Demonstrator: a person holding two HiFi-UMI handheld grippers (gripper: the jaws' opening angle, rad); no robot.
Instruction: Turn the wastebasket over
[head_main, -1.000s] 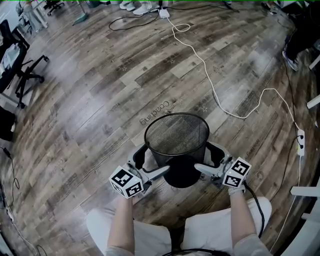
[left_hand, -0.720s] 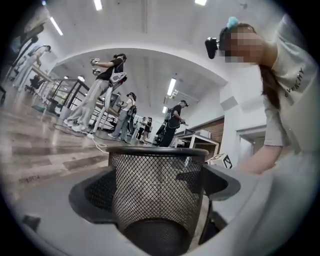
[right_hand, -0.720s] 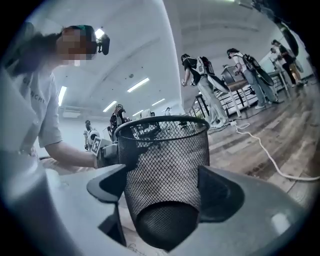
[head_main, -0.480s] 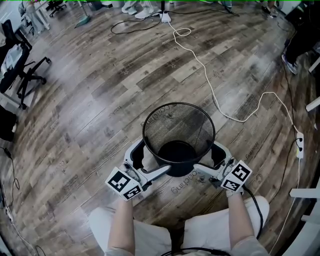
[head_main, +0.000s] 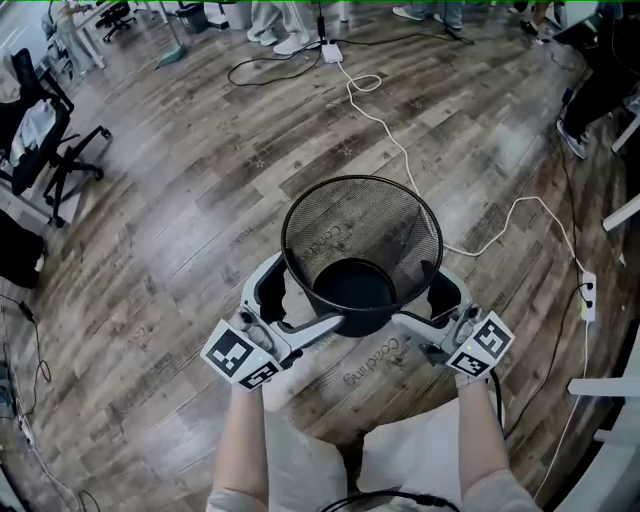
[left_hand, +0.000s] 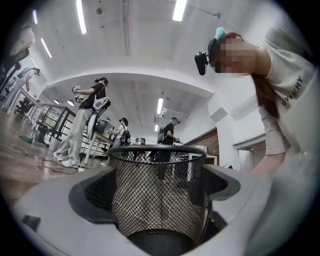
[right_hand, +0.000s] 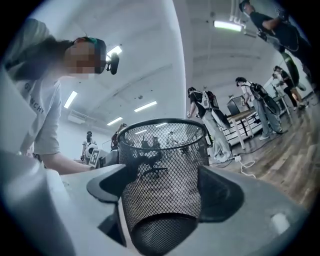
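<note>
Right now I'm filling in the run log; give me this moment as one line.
basket: upright, mouth up | left gripper: shut on basket | right gripper: shut on basket

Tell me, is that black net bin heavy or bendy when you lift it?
Probably light: the wastebasket is see-through wire mesh. Likely stiff too, since its rim looks round with the left gripper and right gripper clamped on its sides. Its round, tapering wall might slip or roll.
</note>
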